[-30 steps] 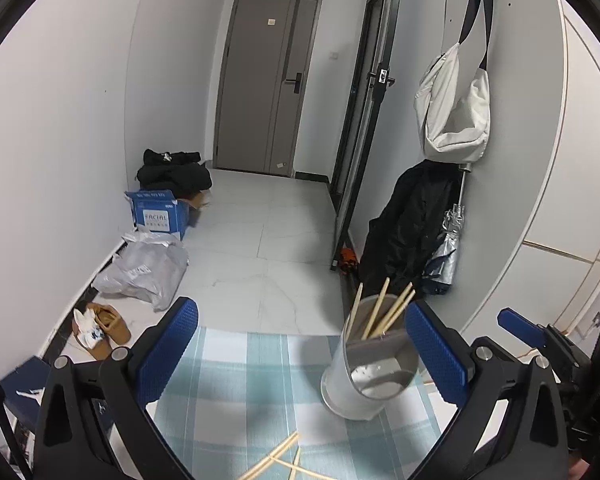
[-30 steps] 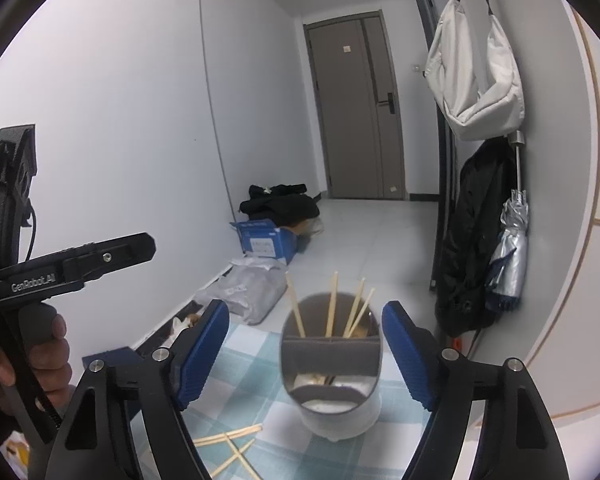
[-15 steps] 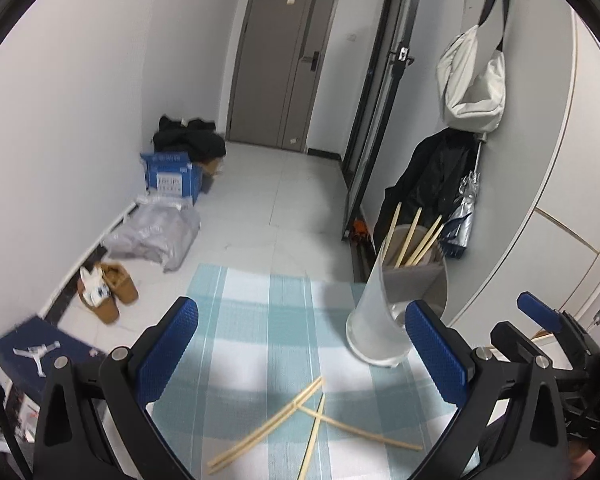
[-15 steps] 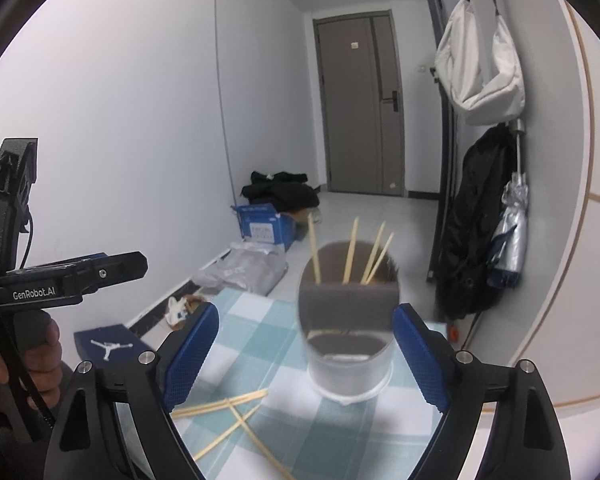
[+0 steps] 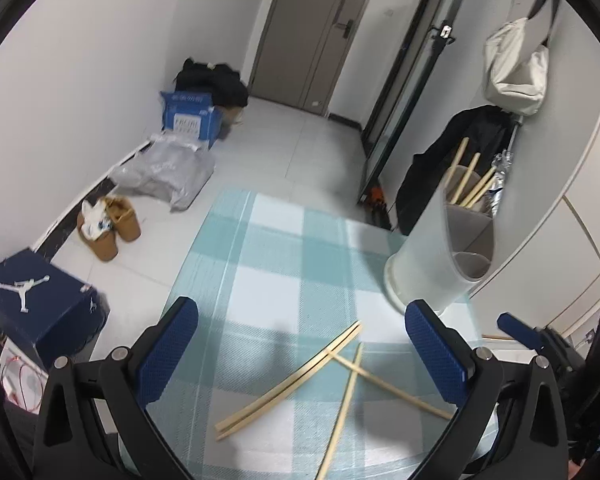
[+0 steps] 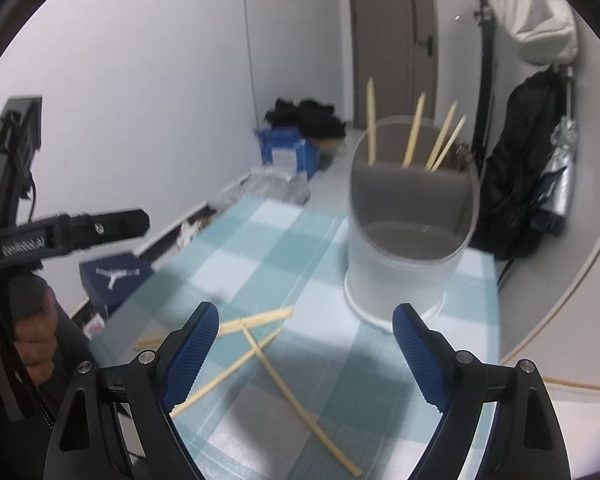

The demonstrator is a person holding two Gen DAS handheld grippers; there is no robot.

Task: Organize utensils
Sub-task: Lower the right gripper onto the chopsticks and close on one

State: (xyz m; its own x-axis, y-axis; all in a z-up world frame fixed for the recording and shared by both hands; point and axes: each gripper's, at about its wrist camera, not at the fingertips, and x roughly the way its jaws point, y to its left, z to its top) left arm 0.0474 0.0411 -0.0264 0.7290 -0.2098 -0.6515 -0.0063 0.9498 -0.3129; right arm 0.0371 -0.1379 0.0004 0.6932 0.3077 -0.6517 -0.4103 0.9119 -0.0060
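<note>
Both grippers' jaws [image 5: 302,356] [image 6: 306,356], wide and empty, have dropped toward the loose chopsticks [image 5: 332,376].

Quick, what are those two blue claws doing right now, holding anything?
Left gripper: open, holding nothing.
Right gripper: open, holding nothing.

left gripper [image 5: 302,354]: jaws wide, nothing between pads | loose chopsticks [image 5: 332,376]: crossed on checked cloth [image 5: 268,248], below and between jaws | utensil holder [image 5: 440,256]: upright beyond right jaw, chopsticks inside
</note>
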